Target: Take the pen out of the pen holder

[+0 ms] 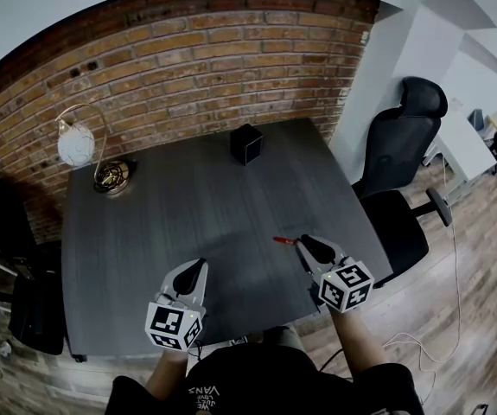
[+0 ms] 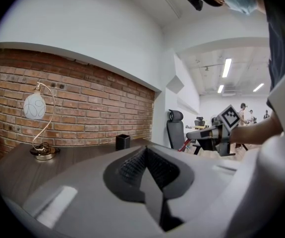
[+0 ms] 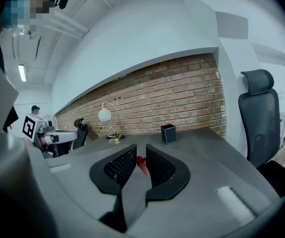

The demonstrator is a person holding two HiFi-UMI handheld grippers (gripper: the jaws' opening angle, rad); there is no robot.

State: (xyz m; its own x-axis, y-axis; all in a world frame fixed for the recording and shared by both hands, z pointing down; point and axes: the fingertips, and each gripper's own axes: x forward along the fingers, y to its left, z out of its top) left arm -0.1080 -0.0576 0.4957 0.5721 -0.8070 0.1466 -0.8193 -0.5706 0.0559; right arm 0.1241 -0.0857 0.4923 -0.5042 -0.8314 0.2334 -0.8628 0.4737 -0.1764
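Pen (image 1: 284, 241) | already out of the pen holder (image 1: 246, 143), which stands at 12 o'clock on the table (image 1: 144, 258); pen low over 4 o'clock | right gripper (image 1: 303, 244) clamped on it | left gripper (image 1: 198, 271) closed, empty, 6 o'clock | probably set-down: lower level to the wood, clear of the edge, release gently

Pen (image 1: 284, 241): I record red.
Pen holder (image 1: 246, 143): black.
Table (image 1: 187, 223): dark grey, with faint grain streaks.
Wall (image 1: 187, 59): red-brown brick, pale mortar.
Lamp (image 1: 76, 144): white globe, brassy stem.
Left gripper (image 1: 199, 266) and right gripper (image 1: 306, 245) cubes: black-and-white squares.
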